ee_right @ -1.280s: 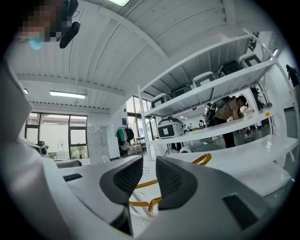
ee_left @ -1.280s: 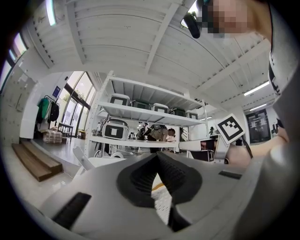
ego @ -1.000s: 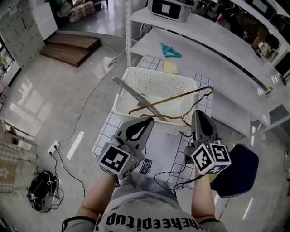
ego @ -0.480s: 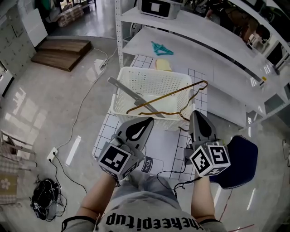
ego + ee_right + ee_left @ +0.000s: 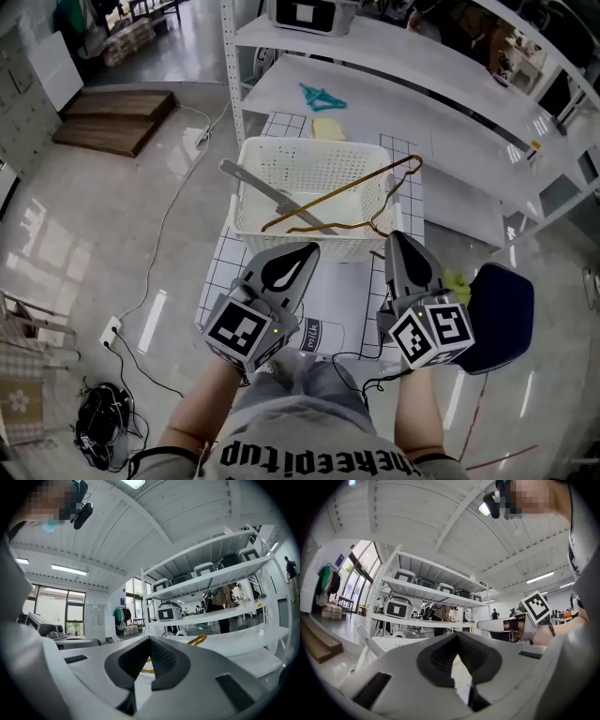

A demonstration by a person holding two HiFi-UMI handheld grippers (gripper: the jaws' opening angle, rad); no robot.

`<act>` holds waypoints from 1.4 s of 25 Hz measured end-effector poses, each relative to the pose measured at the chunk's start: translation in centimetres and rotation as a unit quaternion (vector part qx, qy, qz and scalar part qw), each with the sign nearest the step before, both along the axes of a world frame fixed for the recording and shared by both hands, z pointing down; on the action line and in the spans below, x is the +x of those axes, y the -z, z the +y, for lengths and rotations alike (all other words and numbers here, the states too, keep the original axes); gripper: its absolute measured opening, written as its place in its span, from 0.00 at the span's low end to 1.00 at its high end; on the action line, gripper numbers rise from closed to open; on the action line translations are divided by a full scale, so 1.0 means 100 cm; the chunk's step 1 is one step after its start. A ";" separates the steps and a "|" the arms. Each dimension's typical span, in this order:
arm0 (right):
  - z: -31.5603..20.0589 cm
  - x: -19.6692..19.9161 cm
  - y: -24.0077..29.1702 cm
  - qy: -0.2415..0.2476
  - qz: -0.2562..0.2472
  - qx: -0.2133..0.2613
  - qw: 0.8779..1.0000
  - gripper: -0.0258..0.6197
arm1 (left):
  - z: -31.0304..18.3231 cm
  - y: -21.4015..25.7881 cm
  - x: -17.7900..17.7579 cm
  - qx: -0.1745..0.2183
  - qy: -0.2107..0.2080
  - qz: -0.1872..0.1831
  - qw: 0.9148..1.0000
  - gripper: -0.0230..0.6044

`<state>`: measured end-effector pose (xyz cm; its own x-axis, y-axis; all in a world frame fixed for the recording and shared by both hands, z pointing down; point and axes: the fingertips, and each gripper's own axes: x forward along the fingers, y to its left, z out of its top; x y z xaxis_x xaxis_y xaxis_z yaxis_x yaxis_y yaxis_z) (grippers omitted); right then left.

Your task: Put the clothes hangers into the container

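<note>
Both your grippers are empty and level, side by side in front of you, just short of the white basket that stands on the checked mat. The left gripper has its fingers closed tip to tip with nothing between them. The right gripper has its fingers pressed together as well, also on nothing. The gold wire hanger is only partly in. It lies slanted across the basket, and its hook end rides up over the right rim because it is longer than the basket is wide. The grey hanger crosses it the other way, with one end poking out past the left rim for the same reason. Neither seems likely to slip out, but a push at the raised ends would probably settle them lower. What looks like a teal hanger lies on the white shelf beyond the basket, well apart from both hands. If it belongs to the job, you will probably have to reach over the basket with open fingers to fetch it.
</note>
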<state>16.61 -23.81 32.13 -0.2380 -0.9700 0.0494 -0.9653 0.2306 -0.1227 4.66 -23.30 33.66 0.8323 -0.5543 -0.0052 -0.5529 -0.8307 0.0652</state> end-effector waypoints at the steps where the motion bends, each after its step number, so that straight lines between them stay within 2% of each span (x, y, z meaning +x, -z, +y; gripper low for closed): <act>1: 0.002 -0.002 0.000 0.000 -0.002 0.001 1.000 0.03 | 0.000 0.000 -0.001 0.007 -0.002 0.001 1.000 0.07; 6: 0.014 -0.011 0.002 -0.002 0.003 0.003 1.000 0.03 | 0.006 0.002 -0.004 0.020 -0.017 0.004 1.000 0.07; 35: 0.063 -0.077 0.007 0.009 0.017 0.028 0.999 0.03 | 0.043 0.010 -0.038 0.032 -0.067 0.008 0.997 0.07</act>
<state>8.94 -17.48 31.45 -0.2541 -0.9672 0.0034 -0.9644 0.2531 -0.0769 0.82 -19.00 32.65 0.8980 -0.4369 -0.0517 -0.4366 -0.8995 0.0176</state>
